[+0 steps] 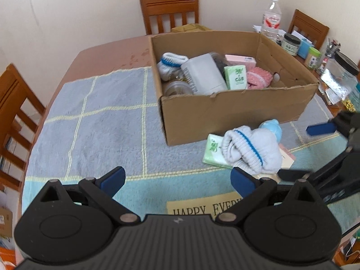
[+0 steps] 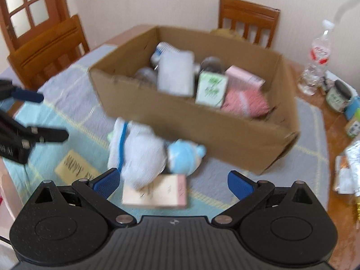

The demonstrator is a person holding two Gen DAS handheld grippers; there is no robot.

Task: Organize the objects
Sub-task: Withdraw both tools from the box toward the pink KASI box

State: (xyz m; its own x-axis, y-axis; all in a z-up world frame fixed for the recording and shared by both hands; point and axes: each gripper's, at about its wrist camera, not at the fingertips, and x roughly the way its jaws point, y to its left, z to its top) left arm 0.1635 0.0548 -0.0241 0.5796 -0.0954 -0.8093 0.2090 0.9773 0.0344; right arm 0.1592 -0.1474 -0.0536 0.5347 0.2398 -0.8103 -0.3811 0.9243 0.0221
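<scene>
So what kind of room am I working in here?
Most likely a home dining room: wooden dining chairs stand around a wooden table covered with a towel-like cloth, a panelled door is behind, and household clutter such as a water bottle sits beside the cardboard box.

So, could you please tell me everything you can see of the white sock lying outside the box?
The white sock looks like soft ribbed knit with a blue stripe near its cuff. It lies bunched and folded on the checked cloth, just in front of the cardboard box. It rests across a green packet and a pale pink box, with a light blue soft toy against its far side. Neither gripper touches it.
</scene>
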